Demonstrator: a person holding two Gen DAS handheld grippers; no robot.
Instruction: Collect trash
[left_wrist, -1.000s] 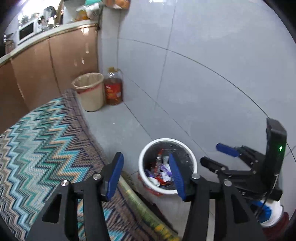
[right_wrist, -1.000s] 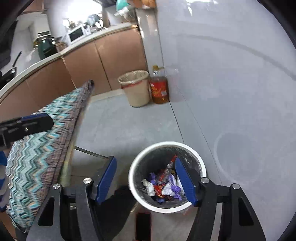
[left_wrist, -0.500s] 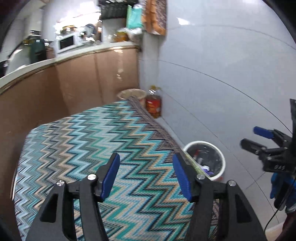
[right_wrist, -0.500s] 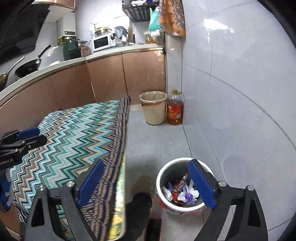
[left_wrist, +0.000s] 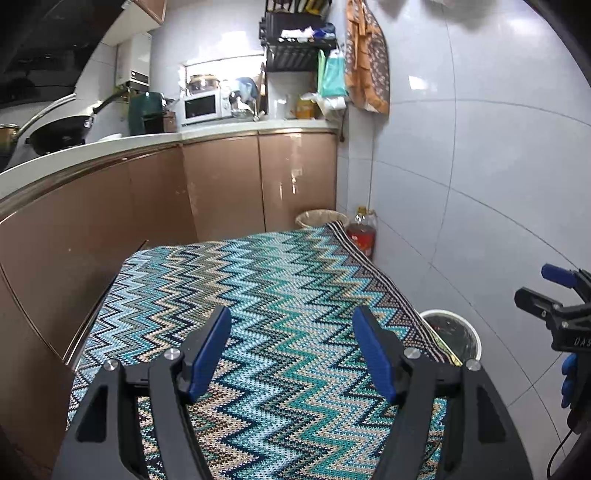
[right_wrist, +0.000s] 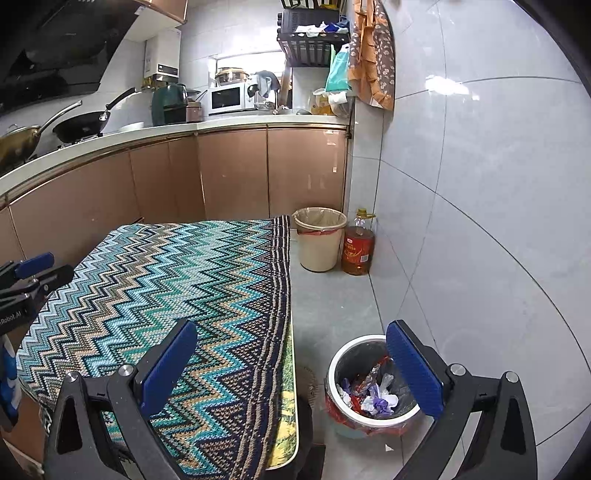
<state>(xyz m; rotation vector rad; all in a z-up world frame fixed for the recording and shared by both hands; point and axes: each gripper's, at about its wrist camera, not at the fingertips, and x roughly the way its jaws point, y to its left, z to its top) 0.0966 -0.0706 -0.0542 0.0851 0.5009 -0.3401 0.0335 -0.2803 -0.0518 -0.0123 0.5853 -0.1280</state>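
Little lettering can be read. In the right wrist view, the black body of the left claw (right_wrist: 35, 275), far to the left of the right claw (right_wrist: 291, 354), carries white print ending "Robot.AI". In the left wrist view, the right claw's (left_wrist: 546, 286) body shows white letters "DAS", cut off at the edge. The oil bottle (right_wrist: 357, 245) ahead has a red label, too small to read.

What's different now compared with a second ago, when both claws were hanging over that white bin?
Both grippers pulled up and away from the white bin: the left gripper now hangs over the zigzag cloth, the right gripper straddles the table edge and the bin. Both are empty, jaws opening wider. Unchanged: wrappers lie in the bin, and the beige bin and oil bottle stand by the wall.
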